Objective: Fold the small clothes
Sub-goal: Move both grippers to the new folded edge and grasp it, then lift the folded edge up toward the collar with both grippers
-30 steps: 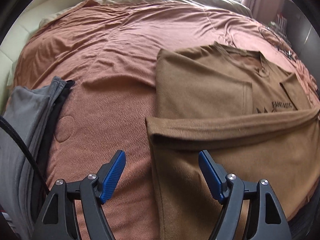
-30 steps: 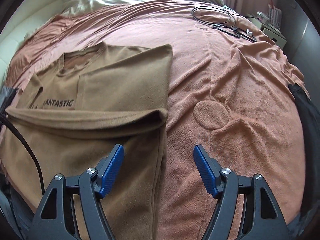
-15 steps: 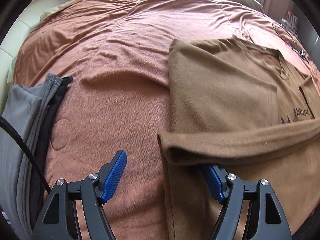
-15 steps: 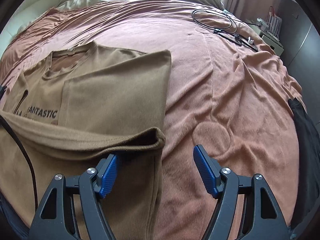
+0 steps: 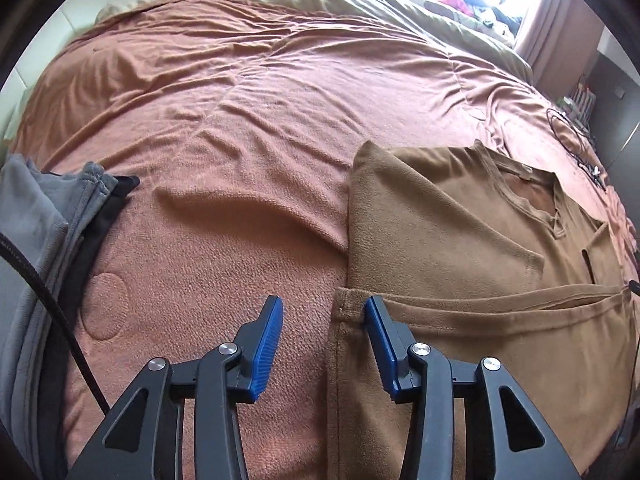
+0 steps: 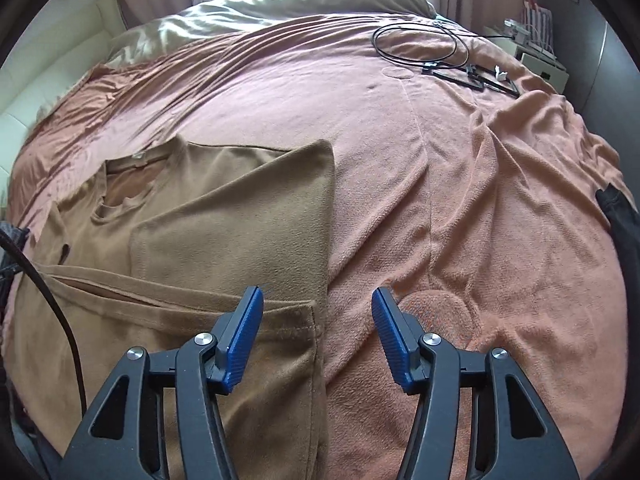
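both grippers — left [image 5: 324, 330], right [image 6: 318, 320] — closing, not yet pinching the shirt's [image 5: 440, 232] corners; blanket [image 5: 240, 120] bare beyond.

Both cameras are looking steeply down along their fingers, close above the bed cover [image 5: 248, 128]. The left view is facing the brown shirt's [image 5: 448, 240] left edge, the right view its right edge [image 6: 224, 208]; both are sharing the shirt.

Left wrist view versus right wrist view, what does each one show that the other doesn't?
Only the left wrist view shows the grey garment lying over a black one. Only the right wrist view clearly shows the coiled black cable and the white bedside unit. Both share the brown T-shirt on the terracotta blanket.
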{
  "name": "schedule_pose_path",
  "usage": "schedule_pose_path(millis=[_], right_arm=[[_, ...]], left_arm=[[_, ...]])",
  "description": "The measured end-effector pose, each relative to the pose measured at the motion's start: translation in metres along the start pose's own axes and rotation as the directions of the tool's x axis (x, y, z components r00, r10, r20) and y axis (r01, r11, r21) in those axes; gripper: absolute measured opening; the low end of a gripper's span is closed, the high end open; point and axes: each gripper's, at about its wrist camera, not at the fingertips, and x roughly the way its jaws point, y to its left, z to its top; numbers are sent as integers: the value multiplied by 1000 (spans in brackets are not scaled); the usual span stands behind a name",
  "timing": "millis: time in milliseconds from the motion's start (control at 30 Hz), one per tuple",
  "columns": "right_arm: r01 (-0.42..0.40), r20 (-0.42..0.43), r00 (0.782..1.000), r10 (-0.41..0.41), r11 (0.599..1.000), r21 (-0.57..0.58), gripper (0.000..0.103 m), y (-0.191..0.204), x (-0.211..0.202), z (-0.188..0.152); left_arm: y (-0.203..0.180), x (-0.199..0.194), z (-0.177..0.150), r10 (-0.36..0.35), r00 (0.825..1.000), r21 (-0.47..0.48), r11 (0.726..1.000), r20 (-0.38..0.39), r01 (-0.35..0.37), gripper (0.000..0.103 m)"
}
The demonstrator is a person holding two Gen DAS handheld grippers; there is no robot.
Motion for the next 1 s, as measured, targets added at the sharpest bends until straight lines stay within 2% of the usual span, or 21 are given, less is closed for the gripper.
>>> schedule_pose_path(millis=[100, 167, 233, 267, 333, 400, 500, 567, 600, 667, 1000], right_arm=[[-44, -8, 999, 44, 999, -18, 55, -3, -5, -5], [-51, -17, 999, 50, 998, -48, 55, -1, -6, -9], [-39, -34, 999, 36, 996, -82, 54, 1, -4, -11], [-35, -42, 999, 32, 995, -91, 55, 2, -3, -11], [-35, -58, 998, 29, 995, -97, 54, 3, 1, -8], [-37, -62, 998, 30, 994, -106, 48, 8, 4, -3], [-42, -65, 997, 34, 991, -124, 32, 13, 9, 1], [-43, -68, 997, 36, 993, -111, 10, 12, 9, 2], [-41, -67, 997, 34, 994, -103, 7, 12, 8, 2], [-35, -53, 998, 31, 995, -92, 4, 12, 4, 1], [-15, 69, 997, 21, 996, -88, 3, 15, -58, -6]], left_arm=[[1, 4, -2, -43, 999, -14, 999, -18, 43, 42], [0, 8, -2, -51, 998, -17, 999, -26, 51, 36], [1, 12, -2, -79, 996, -36, 996, -37, 78, 23], [0, 14, -1, -90, 995, -42, 995, -41, 89, 20], [-4, 14, -1, -84, 996, -32, 996, -38, 83, 14], [-8, 10, -1, -74, 997, -16, 997, -26, 73, 11], [-10, 0, -2, -63, 998, 0, 998, -4, 63, 9], [-9, -6, -2, -65, 998, -1, 998, 11, 65, 9], [-8, -9, -2, -67, 998, 0, 998, 18, 67, 8], [-9, -17, -2, -65, 997, 7, 998, 37, 64, 8], [-14, -65, -2, -75, 988, 23, 997, 139, 73, 8]])
